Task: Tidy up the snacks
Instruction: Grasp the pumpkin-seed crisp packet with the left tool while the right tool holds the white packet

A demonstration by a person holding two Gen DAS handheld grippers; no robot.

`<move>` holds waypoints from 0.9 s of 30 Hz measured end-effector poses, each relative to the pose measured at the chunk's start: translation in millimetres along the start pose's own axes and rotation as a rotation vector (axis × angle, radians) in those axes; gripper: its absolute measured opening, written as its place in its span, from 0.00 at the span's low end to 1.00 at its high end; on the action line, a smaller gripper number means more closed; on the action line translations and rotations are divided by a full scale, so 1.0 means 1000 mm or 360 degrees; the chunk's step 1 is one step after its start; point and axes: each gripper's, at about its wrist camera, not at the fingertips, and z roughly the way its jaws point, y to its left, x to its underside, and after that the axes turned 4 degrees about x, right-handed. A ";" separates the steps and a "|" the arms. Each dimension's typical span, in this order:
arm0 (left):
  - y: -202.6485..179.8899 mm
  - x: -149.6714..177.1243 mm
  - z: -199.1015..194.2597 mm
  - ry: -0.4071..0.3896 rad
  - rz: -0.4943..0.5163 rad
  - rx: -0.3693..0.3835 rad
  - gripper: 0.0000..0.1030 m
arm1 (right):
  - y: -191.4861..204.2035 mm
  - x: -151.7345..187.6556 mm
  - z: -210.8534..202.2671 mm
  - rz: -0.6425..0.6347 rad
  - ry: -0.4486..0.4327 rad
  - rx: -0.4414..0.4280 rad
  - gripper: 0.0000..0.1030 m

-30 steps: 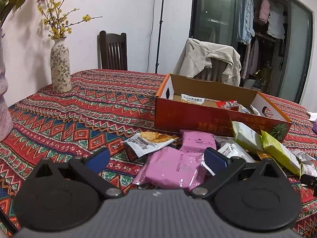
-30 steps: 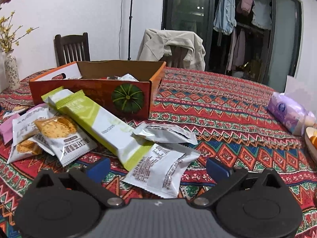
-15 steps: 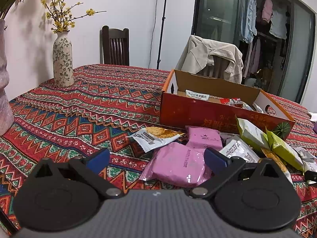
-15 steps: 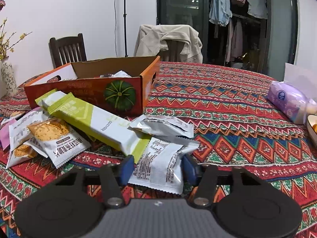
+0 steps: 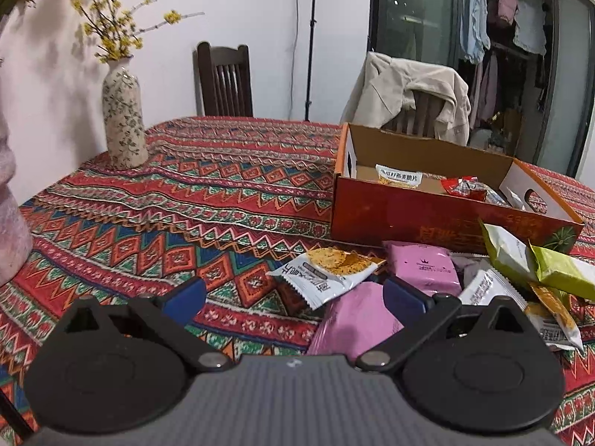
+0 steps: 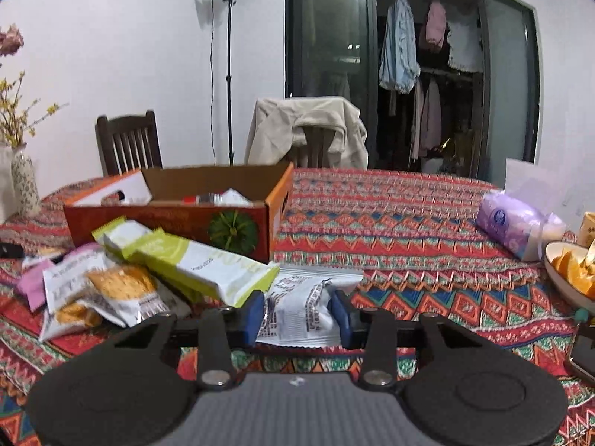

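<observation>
My right gripper (image 6: 297, 314) is shut on a white snack packet (image 6: 297, 308) and holds it lifted just above the table. Left of it lie green-and-white bars (image 6: 193, 260) and cracker packets (image 6: 119, 290). The orange cardboard box (image 6: 178, 219) stands behind them with a few snacks inside. My left gripper (image 5: 293, 295) is open and empty, low over the table. A pink packet (image 5: 353, 319) lies by its right finger, a cracker packet (image 5: 327, 271) just ahead. The box (image 5: 427, 219) stands beyond.
A patterned vase (image 5: 122, 122) stands at the far left, a pink object (image 5: 11, 204) at the left edge. A purple tissue pack (image 6: 517, 223) and a bowl of orange slices (image 6: 572, 275) sit at the right. Chairs stand behind the table.
My right gripper has closed on the white packet and lifted it. The left gripper has drawn back and turned a little left, staying open.
</observation>
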 end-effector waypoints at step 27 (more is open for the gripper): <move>0.006 -0.018 0.079 0.0217 0.0145 0.0118 0.47 | 0.040 -0.031 0.027 -0.0038 -0.0040 0.0015 0.38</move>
